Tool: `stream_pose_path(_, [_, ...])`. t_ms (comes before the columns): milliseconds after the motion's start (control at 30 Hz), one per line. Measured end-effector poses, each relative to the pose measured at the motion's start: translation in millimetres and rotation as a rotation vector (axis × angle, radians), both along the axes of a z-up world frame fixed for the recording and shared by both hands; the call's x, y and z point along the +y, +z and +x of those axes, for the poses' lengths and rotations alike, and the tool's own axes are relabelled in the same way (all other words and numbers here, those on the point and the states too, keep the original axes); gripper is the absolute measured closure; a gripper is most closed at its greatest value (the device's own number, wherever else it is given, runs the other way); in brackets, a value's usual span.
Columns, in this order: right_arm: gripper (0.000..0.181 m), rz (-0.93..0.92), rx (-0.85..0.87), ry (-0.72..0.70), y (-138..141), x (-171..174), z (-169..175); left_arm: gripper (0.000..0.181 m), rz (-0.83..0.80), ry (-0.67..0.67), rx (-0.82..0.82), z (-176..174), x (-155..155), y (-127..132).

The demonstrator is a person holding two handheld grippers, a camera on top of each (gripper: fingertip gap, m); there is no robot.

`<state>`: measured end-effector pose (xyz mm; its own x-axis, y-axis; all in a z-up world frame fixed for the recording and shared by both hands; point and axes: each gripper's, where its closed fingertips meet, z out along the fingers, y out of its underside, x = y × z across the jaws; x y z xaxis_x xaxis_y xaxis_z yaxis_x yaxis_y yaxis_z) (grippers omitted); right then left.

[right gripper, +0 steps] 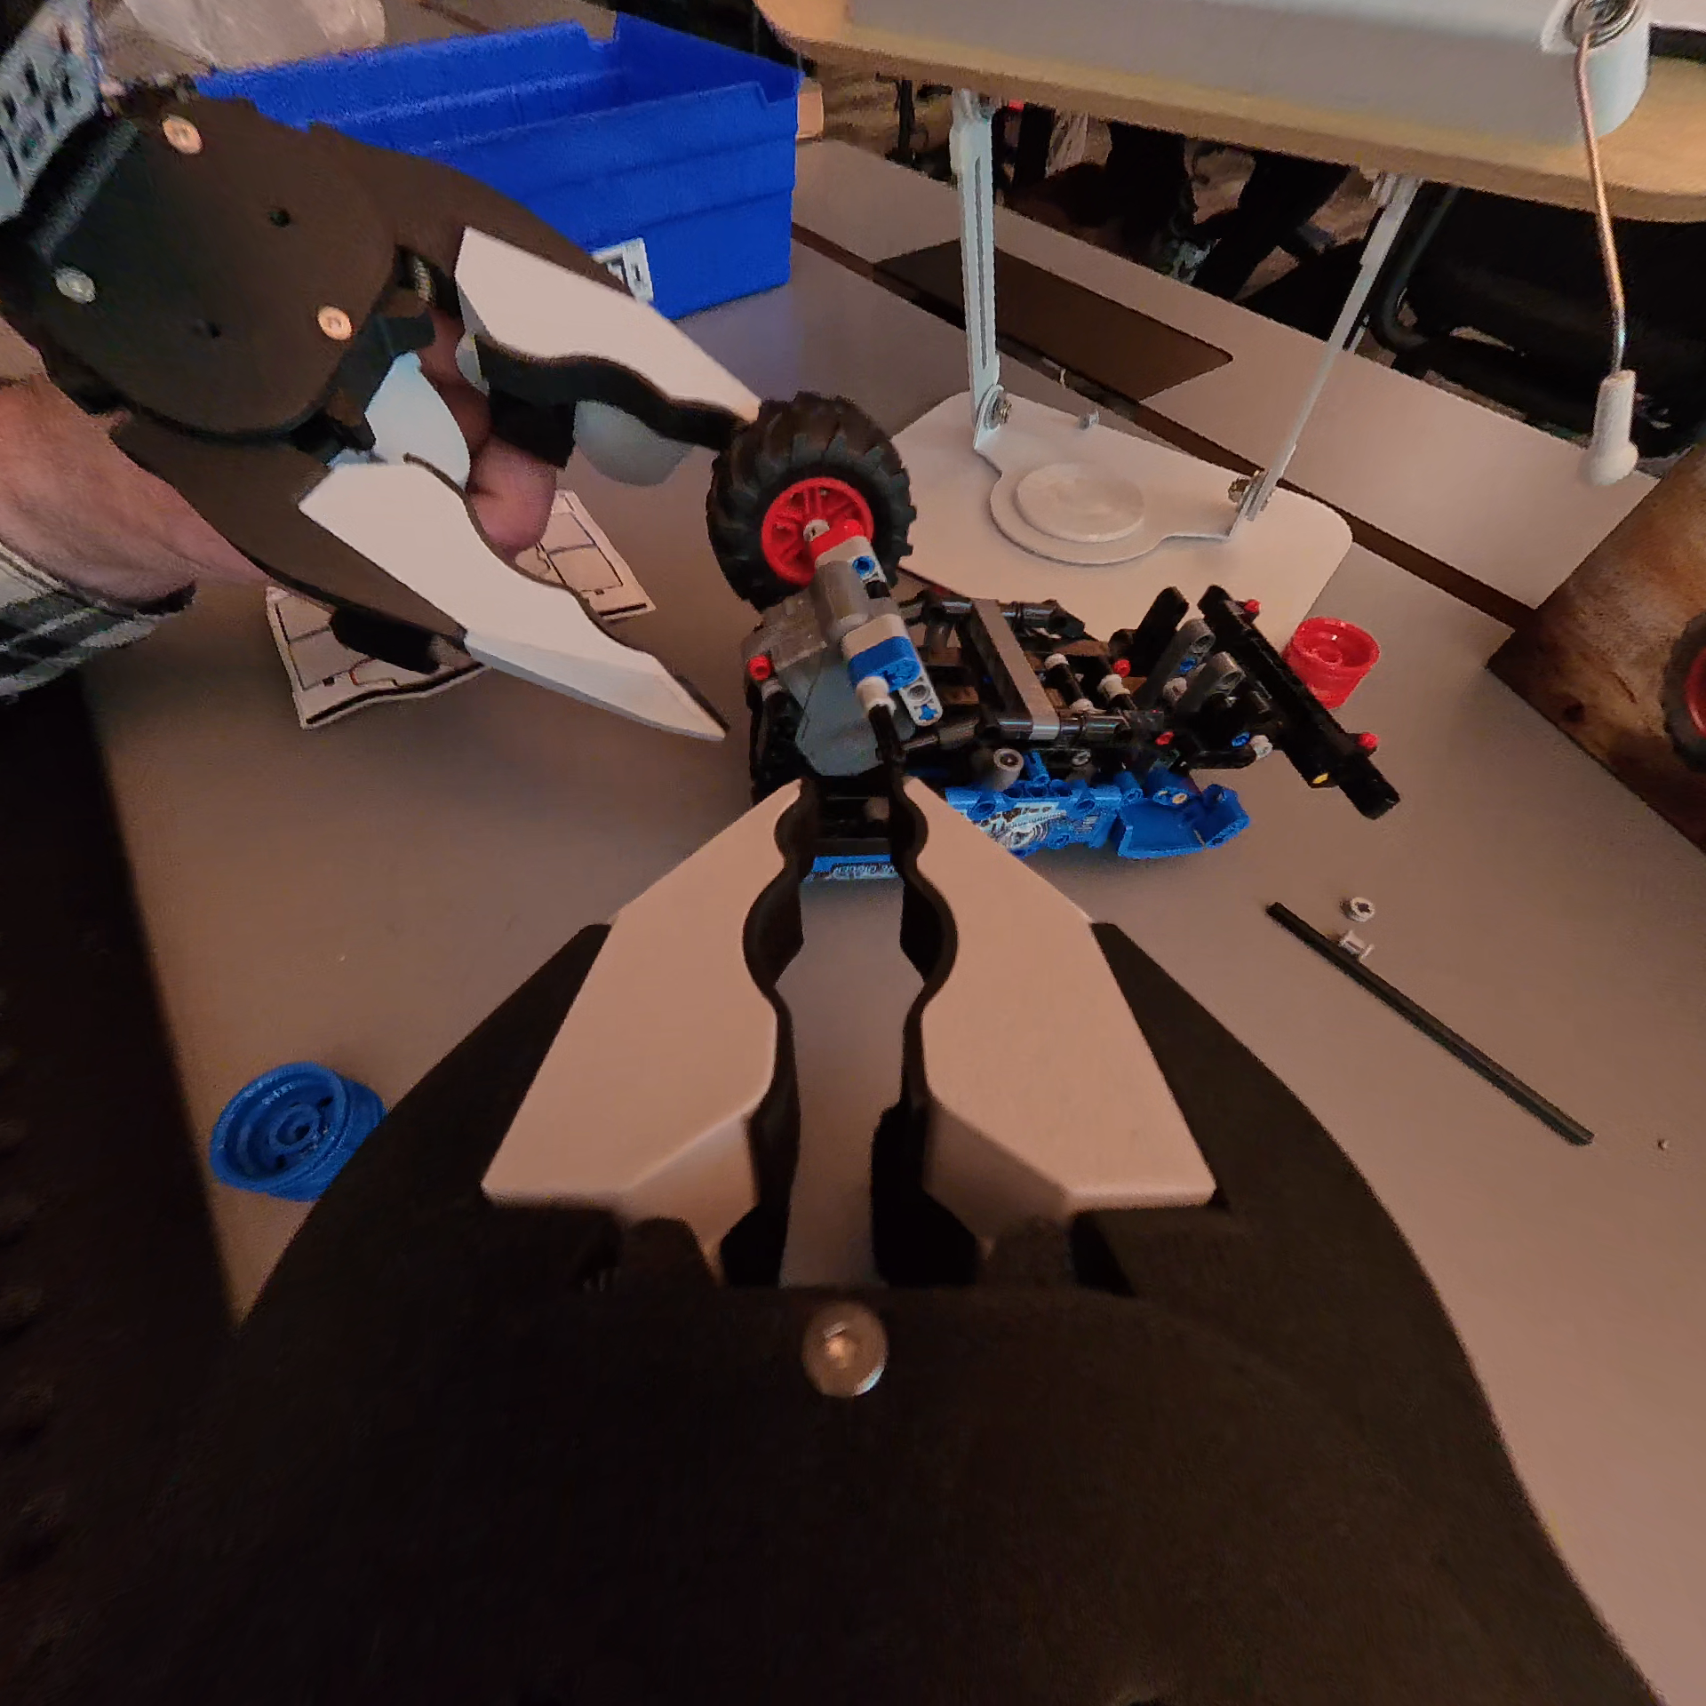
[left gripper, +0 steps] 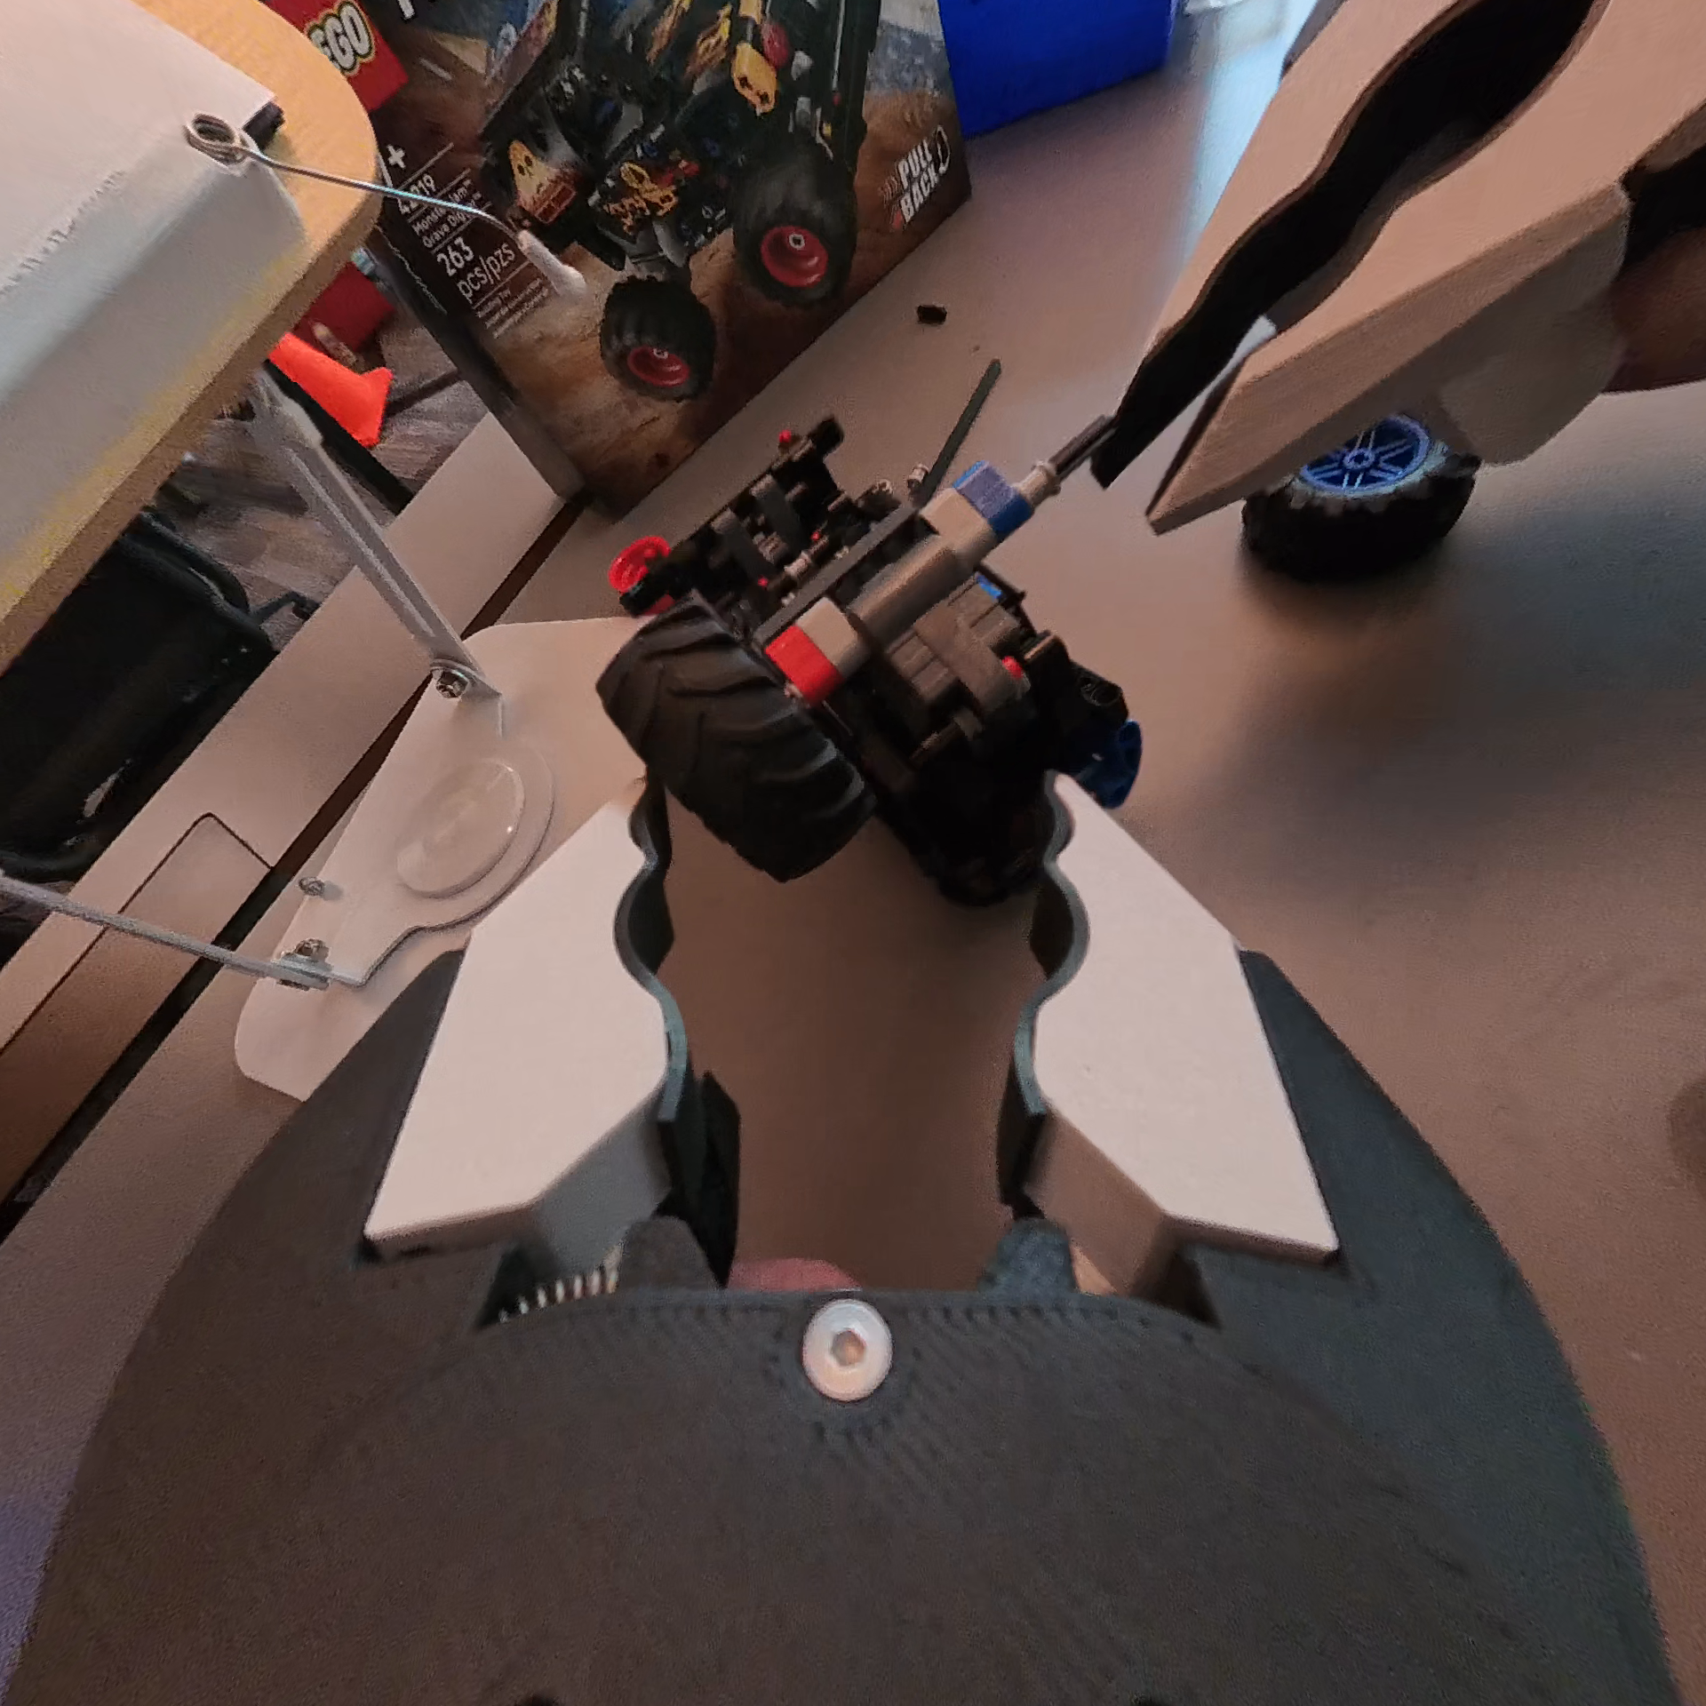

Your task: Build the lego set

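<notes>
**Q:** Where is the truck, and what holds it?

**A:** The half-built truck (right gripper: 1062,702) lies on its side on the grey table (right gripper: 1200,1246), with its one fitted wheel (right gripper: 812,443) raised. A thin black rod (right gripper: 888,734) sticks out of the grey and blue block under that wheel. The left gripper (left gripper: 849,812) is spread wide around the wheel end of the truck. One tip rests against the tyre and the other against the frame, so it seems to be clamping the truck. The right gripper (right gripper: 854,794) sits at the free end of the rod with its fingers close together. The rod meets one fingertip, but I cannot tell if it is truly pinched.

**Q:** What could go wrong?

**A:** If the rod is being pushed in off-line, it may jam or skid off the fingertip. The tyre is rubber and round, so a hard push could roll the truck within the left gripper's hold. That could pop off the blue panels on the truck's underside. A rod that slips out could drop onto the table beneath the truck.

**Q:** What lies around the truck?

**A:** A red wheel rim (right gripper: 1329,660) touches its far end. A long black rod (right gripper: 1431,1025) and small grey bits (right gripper: 1357,909) lie near that end. A blue wheel rim (right gripper: 291,1131) sits well apart on the opposite side. A sudden jolt could scatter these.
</notes>
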<state>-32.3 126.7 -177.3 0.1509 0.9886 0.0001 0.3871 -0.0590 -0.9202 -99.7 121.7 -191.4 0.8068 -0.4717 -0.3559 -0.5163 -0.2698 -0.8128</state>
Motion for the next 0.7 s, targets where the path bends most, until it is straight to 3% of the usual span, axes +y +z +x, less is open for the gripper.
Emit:
stream_pose_path(167, [0.158, 0.020, -0.098, 0.055, -4.3, -15.0, 16.7, 0.105, -0.003, -0.021, 0.021, 0.8, -1.3, -1.6])
stream_pose_path(333, [0.142, -0.015, -0.312, 0.389, -38.9, -109.4, 26.7, 0.103, -0.025, -0.013, -0.009, -5.7, -1.1, -2.6])
stream_pose_path(433, [0.133, -0.005, -0.423, 0.519, -61.9, -151.3, 26.3, 0.103, -0.019, -0.008, -0.004, -7.0, -0.9, 0.0])
stream_pose_path(533, [0.150, 0.025, -0.498, 0.504, -78.9, -151.8, 22.2, 0.103, -0.011, -0.006, -0.002, -6.9, -2.4, 2.1])
stream_pose_path(700, [0.151, -0.004, -0.450, 0.423, -74.3, -137.7, 19.6, 0.102, 0.000, -0.007, -0.006, -9.4, -4.1, 6.0])
